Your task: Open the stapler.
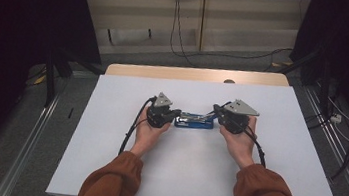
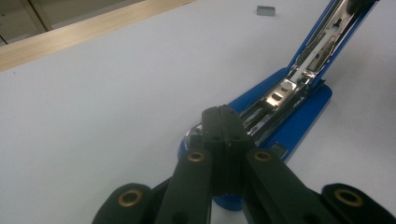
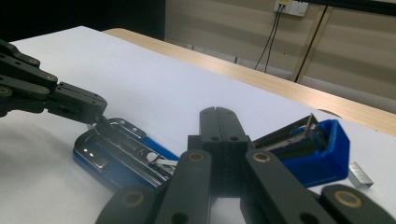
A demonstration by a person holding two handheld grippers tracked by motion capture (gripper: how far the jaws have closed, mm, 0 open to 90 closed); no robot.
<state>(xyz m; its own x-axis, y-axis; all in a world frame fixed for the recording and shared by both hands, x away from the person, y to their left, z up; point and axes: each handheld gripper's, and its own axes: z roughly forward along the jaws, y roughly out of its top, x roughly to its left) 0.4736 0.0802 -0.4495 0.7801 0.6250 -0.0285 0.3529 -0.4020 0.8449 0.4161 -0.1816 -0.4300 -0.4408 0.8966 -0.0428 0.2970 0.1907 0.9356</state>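
Lying near the middle of the white table top (image 1: 117, 181): a blue plastic stapler with a bright metal staple channel (image 1: 193, 121), hinged open, base flat on the surface, lid swung up toward the right end. Seen along the open channel (image 2: 275, 100) in the left gripper view: a shiny steel track, whether loaded with staples cannot be told. Resting loose on the table just beyond the raised blue lid (image 3: 322, 149): a small grey block of staples (image 3: 360, 175) (also visible far off at (image 2: 265, 10)).

Left gripper (image 1: 174, 113) held at the stapler's left end, jaws pressed together with no gap, tips on or right at the metal front of the base; contact not certain. Right gripper (image 1: 216, 112) at the right end, jaws likewise closed tight, nothing visibly between them, tips over the hinge region.

Plenty of bare white surface left, right and near of the stapler. Far edge marked by a pale wooden strip (image 1: 190, 74); beyond it, floor with black cables (image 1: 179, 43).
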